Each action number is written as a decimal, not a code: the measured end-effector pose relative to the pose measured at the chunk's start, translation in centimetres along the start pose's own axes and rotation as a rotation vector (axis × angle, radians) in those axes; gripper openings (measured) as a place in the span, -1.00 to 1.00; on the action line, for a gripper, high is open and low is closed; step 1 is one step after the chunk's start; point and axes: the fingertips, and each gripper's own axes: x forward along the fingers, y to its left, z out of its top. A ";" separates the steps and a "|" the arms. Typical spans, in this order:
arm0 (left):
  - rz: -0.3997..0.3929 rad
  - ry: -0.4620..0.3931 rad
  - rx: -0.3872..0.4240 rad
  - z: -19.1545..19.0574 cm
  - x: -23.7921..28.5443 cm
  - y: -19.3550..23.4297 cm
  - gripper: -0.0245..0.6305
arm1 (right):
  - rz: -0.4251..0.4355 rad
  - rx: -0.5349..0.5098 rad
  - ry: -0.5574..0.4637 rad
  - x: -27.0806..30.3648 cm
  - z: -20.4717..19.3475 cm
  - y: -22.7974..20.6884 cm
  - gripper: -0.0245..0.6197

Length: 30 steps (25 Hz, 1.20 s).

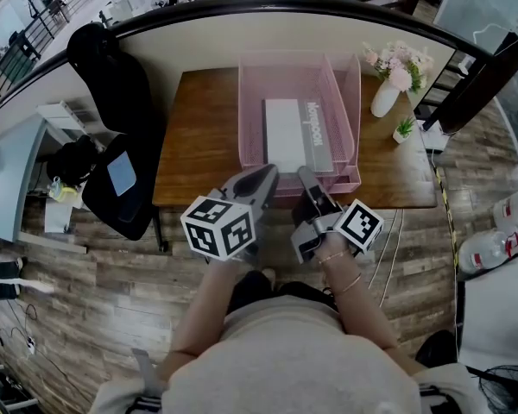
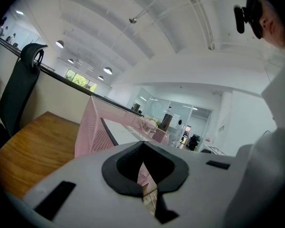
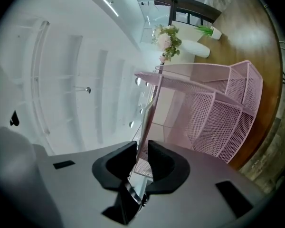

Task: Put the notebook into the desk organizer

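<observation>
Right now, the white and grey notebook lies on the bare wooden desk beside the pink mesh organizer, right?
No. The white and grey notebook lies inside the pink mesh organizer, not on the bare wooden desk beside it. The head view shows it within the organizer's walls.

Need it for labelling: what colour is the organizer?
The organizer is pink mesh, clearest in the right gripper view.
</observation>
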 end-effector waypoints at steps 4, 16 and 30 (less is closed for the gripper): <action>-0.003 0.002 0.001 0.2 0.6 0.2 -0.89 | -0.020 -0.003 0.002 0.6 0.5 -0.6 -0.69; -0.018 0.010 0.007 0.6 1.7 0.6 -0.89 | -0.039 0.014 -0.009 1.9 1.3 -1.4 -0.63; -0.018 0.010 0.004 0.6 1.2 0.6 -0.89 | -0.067 -0.029 -0.042 1.6 1.7 -0.7 -0.58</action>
